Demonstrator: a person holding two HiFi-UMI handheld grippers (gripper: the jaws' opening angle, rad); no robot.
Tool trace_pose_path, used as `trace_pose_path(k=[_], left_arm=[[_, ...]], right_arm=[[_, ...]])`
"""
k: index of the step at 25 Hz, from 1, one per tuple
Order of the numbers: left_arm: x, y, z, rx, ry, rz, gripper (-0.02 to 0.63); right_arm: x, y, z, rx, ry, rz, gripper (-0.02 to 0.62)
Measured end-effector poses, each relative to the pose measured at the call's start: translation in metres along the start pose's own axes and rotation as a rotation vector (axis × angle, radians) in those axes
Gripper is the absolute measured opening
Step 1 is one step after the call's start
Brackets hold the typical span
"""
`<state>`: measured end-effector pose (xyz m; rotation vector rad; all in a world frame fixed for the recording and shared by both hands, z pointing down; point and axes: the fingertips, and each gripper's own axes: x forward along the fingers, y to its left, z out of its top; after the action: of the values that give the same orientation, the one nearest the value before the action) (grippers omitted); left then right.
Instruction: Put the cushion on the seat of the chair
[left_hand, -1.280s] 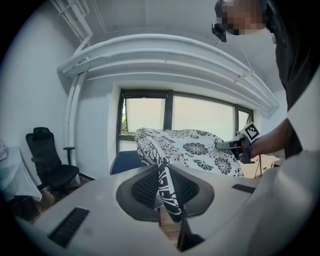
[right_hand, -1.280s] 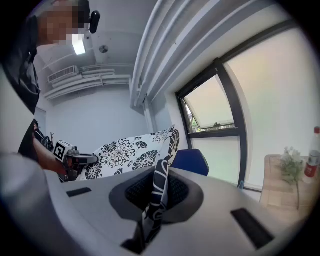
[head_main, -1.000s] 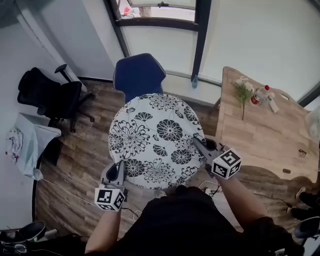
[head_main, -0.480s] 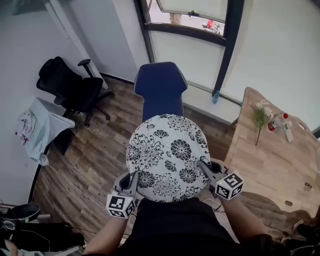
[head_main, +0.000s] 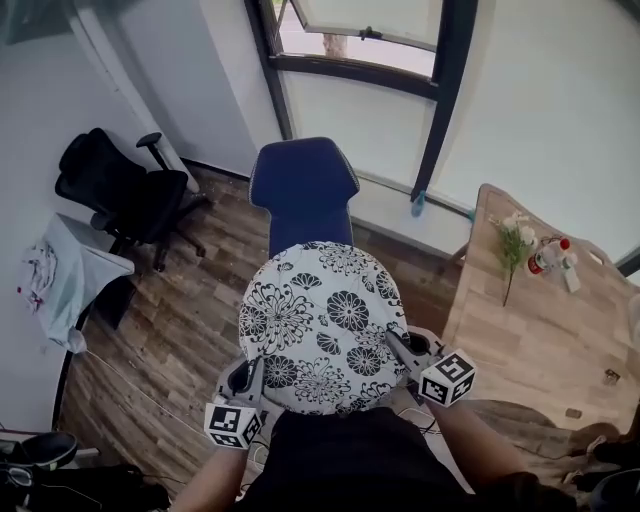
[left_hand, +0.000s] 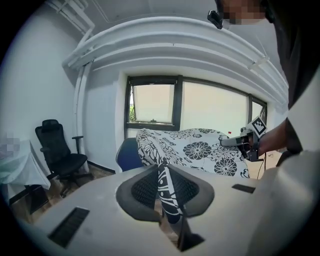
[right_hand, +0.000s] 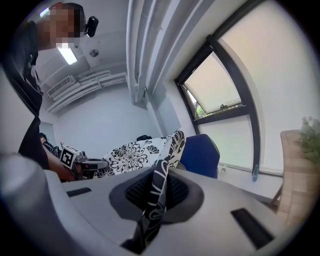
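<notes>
Holding the cushion (head_main: 320, 320) over the chair (head_main: 303, 190), left gripper (head_main: 248, 368) and right gripper (head_main: 397, 343) fingers clamped on its edges, yet to lay it on the seat.

Your cushion (head_main: 320, 325) is round and flat, white with a black flower print. You hold it nearly level in the air. Its near edge is pinched on each side, by the left gripper (head_main: 251, 368) and by the right gripper (head_main: 396, 346). The blue chair (head_main: 303, 188) stands just behind it with the backrest upright. From the head view the cushion hides the seat.
</notes>
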<state>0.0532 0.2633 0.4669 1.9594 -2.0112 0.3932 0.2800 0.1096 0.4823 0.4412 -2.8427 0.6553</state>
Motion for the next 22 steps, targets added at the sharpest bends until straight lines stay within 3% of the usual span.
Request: trace_pose_path(k=[10,22], left_arm=[[0.065,0.059,0.011,0.001,0.009,-0.064,0.041],[0.129,0.151,0.026,-0.017,0.025,-0.152,0.041]], right_arm=[[0.047,-0.024,0.019,0.007,0.025,-0.071,0.035],[0.142,-0.031,0.03,0.044,0.085,-0.163,0.035]])
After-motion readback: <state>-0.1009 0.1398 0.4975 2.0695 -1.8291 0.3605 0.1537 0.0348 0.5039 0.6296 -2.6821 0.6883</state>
